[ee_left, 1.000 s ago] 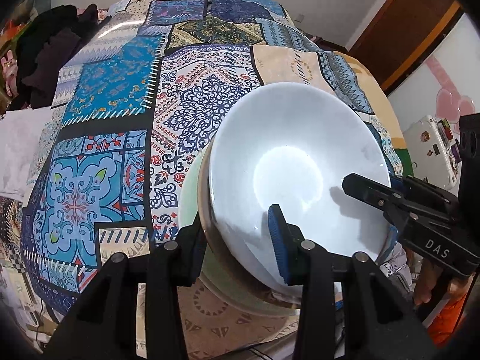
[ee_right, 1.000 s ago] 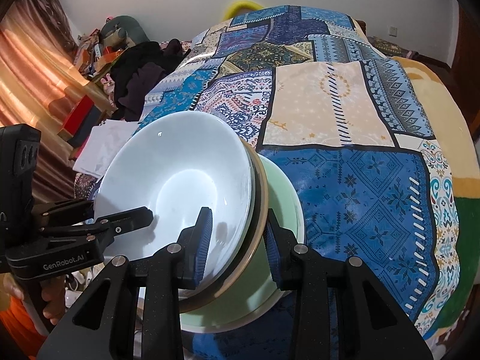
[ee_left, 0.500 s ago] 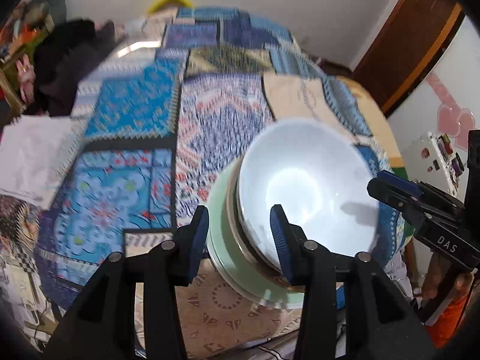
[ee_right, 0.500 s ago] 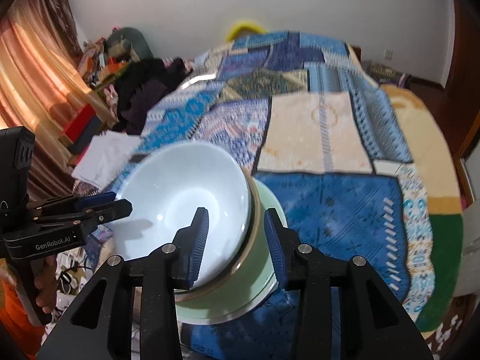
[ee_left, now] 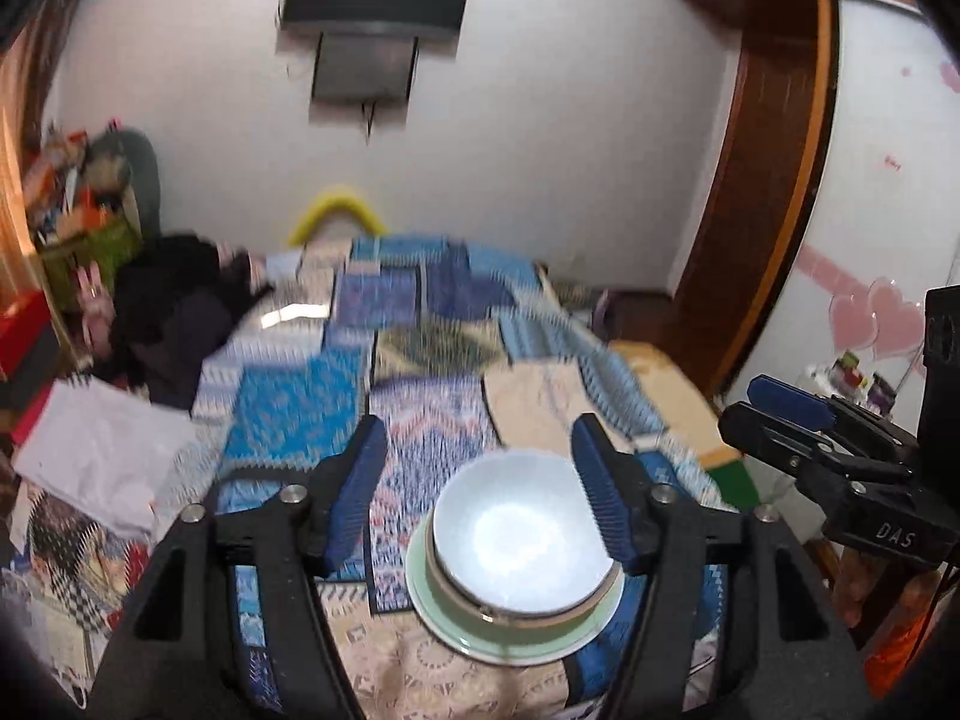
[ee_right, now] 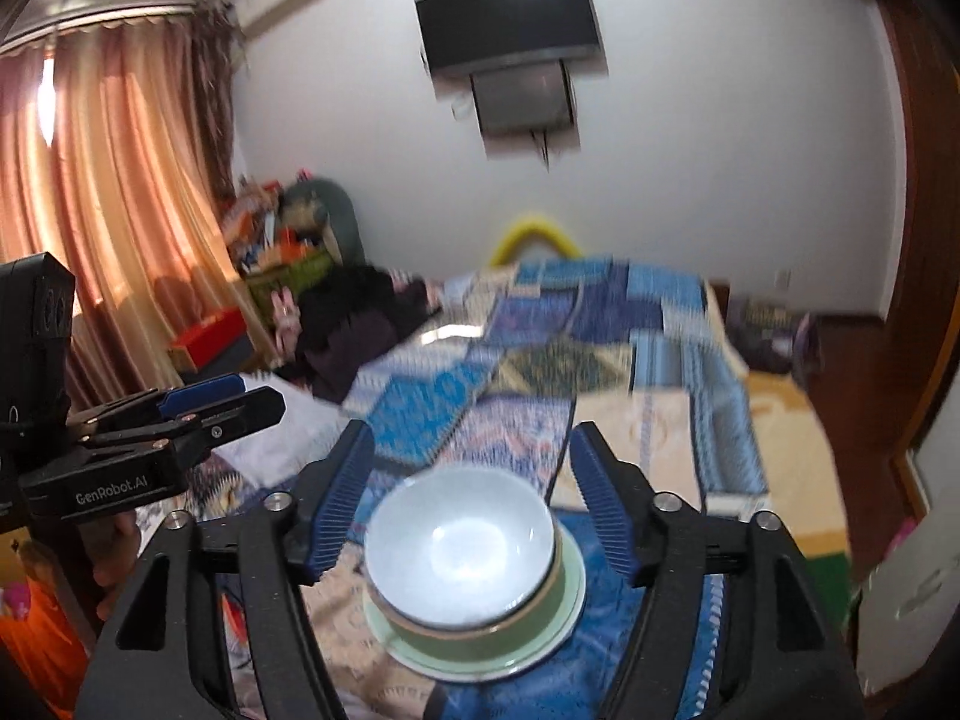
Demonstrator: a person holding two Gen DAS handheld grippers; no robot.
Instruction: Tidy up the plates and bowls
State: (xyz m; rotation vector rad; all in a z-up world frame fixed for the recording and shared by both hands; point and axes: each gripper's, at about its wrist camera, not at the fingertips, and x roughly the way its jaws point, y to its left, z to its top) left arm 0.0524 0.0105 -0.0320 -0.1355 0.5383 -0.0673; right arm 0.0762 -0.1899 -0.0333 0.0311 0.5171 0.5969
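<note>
On the near end of the bed (ee_left: 420,372), over its patterned patchwork cover, the white bowl (ee_left: 519,531) sits nested in a brown-rimmed bowl (ee_right: 480,630) on the pale green plate (ee_left: 510,645). Both tools are lifted clear of the stack: the left hand-held gripper (ee_left: 474,492) and the right hand-held gripper (ee_right: 468,495) have just been opening, their blue pads spread with nothing between them. Stacking looks done, so this reads as release and retreat. No other dish shows; any next move calls for finding one, or stopping.
</note>
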